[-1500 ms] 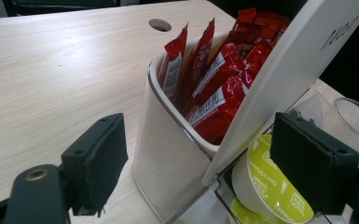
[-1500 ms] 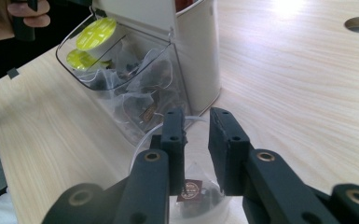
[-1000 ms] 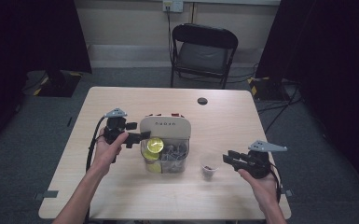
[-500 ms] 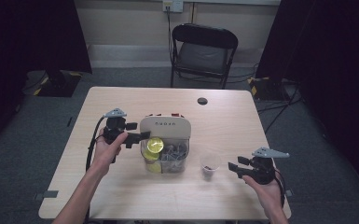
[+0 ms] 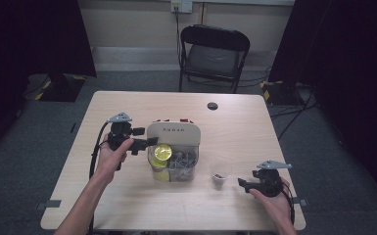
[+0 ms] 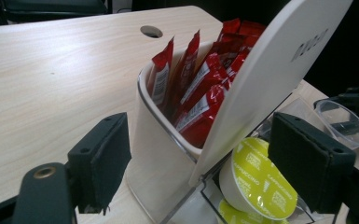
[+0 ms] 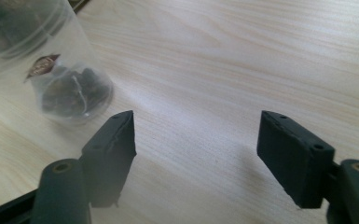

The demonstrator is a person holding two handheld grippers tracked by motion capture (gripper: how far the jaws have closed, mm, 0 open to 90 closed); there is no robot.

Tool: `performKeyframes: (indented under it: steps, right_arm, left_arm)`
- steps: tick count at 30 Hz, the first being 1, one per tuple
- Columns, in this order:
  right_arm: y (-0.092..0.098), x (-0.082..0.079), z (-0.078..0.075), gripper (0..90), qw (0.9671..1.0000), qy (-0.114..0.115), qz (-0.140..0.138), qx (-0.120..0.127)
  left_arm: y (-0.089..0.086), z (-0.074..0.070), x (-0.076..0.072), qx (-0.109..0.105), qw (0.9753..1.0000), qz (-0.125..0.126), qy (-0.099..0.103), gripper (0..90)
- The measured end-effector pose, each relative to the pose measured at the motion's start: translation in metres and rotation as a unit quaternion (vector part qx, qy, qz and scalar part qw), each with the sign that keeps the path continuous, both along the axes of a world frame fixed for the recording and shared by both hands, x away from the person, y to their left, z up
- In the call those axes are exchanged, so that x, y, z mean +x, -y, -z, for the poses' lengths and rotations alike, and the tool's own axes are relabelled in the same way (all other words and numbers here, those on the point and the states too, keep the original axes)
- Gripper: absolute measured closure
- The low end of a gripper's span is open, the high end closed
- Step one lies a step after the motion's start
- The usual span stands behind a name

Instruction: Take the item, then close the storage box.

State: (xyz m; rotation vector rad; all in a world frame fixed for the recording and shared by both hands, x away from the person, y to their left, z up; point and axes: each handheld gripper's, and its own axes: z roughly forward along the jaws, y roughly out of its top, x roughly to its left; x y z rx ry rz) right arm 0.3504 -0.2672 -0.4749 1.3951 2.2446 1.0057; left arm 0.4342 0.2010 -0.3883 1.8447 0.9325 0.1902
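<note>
- Desk: smooth pale wood, so light things may slide on it.
- Organiser box: stiff plastic with a white lid, between the open jaws of the left hand-held gripper; probably light, best taken by its walls.
- Clear cup: thin, crushable, ahead-left of the right hand-held gripper, which is wide open and empty.
- Yellow-lidded capsule: small, rigid, by the left one's far jaw.

The desk is pale wood-grain laminate, smooth and matt. The organiser's lid looks like cream plastic with a satin finish; its front compartment is clear, glossy plastic. The red sachets are shiny foil. The cup is thin transparent plastic. Both grippers' jaws are matt black, with slightly rough pads.
</note>
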Motion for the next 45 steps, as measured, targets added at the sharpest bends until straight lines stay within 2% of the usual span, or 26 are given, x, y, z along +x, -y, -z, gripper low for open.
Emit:
performKeyframes:
  steps: [2, 7, 9, 14, 15, 16, 19, 23, 28, 45]
  right_arm:
    - [-0.004, -0.001, 0.006, 26.0, 0.9999, -0.004, 0.004, -0.011]
    - [-0.005, 0.000, 0.011, 22.7, 0.9997, -0.003, 0.014, -0.020]
    - [-0.006, 0.000, 0.015, 20.8, 0.9993, -0.006, 0.022, -0.031]
    - [-0.009, 0.001, 0.019, 17.8, 0.9985, 0.016, 0.025, -0.045]
    - [-0.009, 0.001, 0.019, 17.8, 0.9985, 0.016, 0.025, -0.045]
    - [-0.010, 0.001, 0.022, 14.4, 0.9981, 0.027, 0.029, -0.047]
    - [-0.010, 0.000, 0.025, 13.4, 0.9976, 0.041, 0.037, -0.041]
    - [-0.009, -0.001, 0.025, 13.4, 0.9976, 0.042, 0.038, -0.040]
    - [-0.009, -0.001, 0.025, 13.4, 0.9976, 0.042, 0.038, -0.040]
    - [-0.009, -0.001, 0.025, 13.4, 0.9977, 0.042, 0.037, -0.039]
  left_arm:
    - [0.000, -0.001, -0.001, -0.002, 1.0000, 0.001, 0.005, 21.2]
    - [-0.001, -0.002, -0.002, -0.003, 0.9999, 0.008, 0.010, 24.2]
    - [-0.001, -0.003, -0.002, -0.010, 0.9998, 0.008, 0.014, 23.8]
    - [-0.001, -0.004, -0.004, -0.006, 0.9997, 0.011, 0.019, 24.8]
    - [-0.001, -0.004, -0.004, -0.006, 0.9997, 0.011, 0.019, 26.4]
    - [0.000, -0.004, -0.004, -0.004, 0.9997, 0.013, 0.021, 28.9]
    - [0.002, -0.004, -0.005, 0.001, 0.9996, 0.018, 0.024, 32.6]
    - [0.006, -0.004, -0.006, 0.006, 0.9991, 0.026, 0.032, 38.0]
    - [0.006, -0.004, -0.006, 0.006, 0.9991, 0.026, 0.032, 38.0]
    - [0.010, -0.004, -0.008, -0.007, 0.9982, 0.049, 0.034, 44.7]
